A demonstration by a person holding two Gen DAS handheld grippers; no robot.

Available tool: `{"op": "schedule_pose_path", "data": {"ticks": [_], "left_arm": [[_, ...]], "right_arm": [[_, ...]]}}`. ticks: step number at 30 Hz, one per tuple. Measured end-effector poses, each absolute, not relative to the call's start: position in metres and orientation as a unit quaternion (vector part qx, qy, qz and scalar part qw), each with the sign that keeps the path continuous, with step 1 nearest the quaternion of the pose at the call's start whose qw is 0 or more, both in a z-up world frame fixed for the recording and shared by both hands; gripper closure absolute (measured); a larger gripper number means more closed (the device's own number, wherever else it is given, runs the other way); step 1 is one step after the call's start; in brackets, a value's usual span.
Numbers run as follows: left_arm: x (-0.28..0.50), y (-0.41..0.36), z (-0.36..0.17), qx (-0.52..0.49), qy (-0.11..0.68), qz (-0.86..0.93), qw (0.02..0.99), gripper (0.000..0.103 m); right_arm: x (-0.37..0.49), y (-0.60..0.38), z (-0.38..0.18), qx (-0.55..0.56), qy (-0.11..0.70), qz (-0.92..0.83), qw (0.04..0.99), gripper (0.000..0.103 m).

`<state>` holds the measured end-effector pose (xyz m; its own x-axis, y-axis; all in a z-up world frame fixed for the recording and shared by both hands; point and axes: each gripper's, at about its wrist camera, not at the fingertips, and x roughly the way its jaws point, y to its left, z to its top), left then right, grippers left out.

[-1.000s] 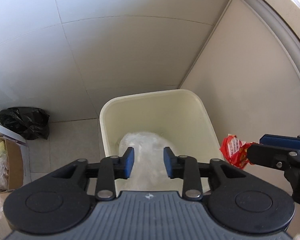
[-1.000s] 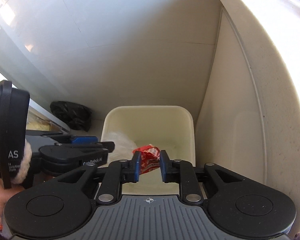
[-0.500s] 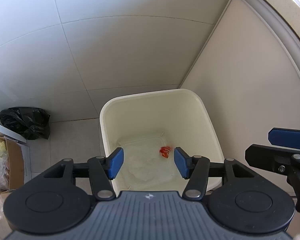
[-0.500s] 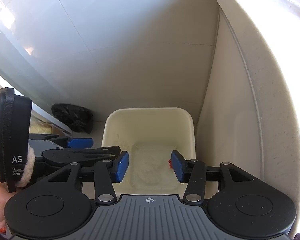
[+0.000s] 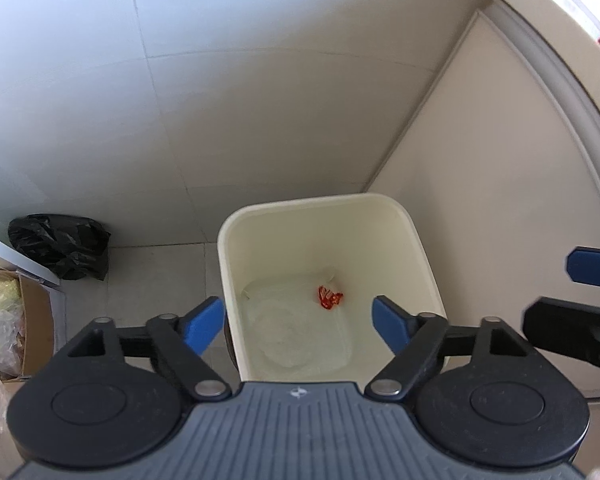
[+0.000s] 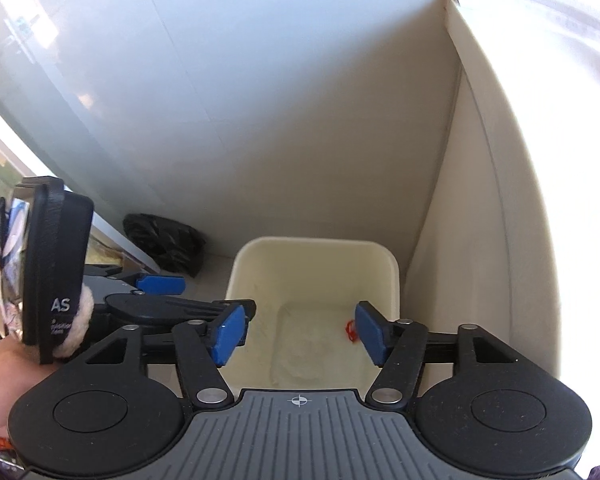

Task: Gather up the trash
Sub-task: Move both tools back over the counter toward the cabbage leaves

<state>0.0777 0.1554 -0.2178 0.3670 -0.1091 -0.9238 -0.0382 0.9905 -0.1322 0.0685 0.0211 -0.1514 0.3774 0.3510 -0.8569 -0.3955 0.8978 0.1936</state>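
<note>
Both claws just opened wide, nothing btwn pads. Left claw (image 5: 299, 320) over bin (image 5: 236, 236); red wrapper (image 5: 329, 298) & clear plastic (image 5: 296, 328) lie below. Right claw (image 6: 299, 334) alongside.

1. The left wrist view sits just behind the left gripper (image 5: 298, 322), looking steeply down into the bin (image 5: 236, 248) from close above.
2. The right wrist view sits behind the right gripper (image 6: 298, 334), also tilted steeply down over the bin (image 6: 392, 268).
3. Both share the bin, the black bag (image 5: 62, 246) (image 6: 164, 242), the tiled wall (image 5: 220, 80) and each other's gripper at the frame edge.
</note>
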Motion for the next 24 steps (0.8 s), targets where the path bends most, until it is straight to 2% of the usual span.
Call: {"op": "schedule_pose_path", "data": {"ticks": [3, 8, 14, 24], "left_arm": [[0.076, 0.159, -0.21, -0.067, 0.555, -0.016, 0.829, 0.009], [0.076, 0.158, -0.194, -0.06, 0.542, -0.008, 0.838, 0.004], [0.076, 0.155, -0.168, -0.069, 0.522, -0.004, 0.85, 0.001], [0.084, 0.135, -0.121, -0.074, 0.487, -0.027, 0.87, 0.001]], "right_arm": [[0.062, 0.019, -0.138, -0.026, 0.493, 0.24, 0.836, 0.031], [0.049, 0.016, -0.109, -0.036, 0.457, 0.261, 0.85, 0.019], [0.041, -0.007, -0.083, -0.041, 0.418, 0.267, 0.867, 0.014], [0.029, -0.059, -0.047, -0.047, 0.376, 0.232, 0.896, 0.013]]}}
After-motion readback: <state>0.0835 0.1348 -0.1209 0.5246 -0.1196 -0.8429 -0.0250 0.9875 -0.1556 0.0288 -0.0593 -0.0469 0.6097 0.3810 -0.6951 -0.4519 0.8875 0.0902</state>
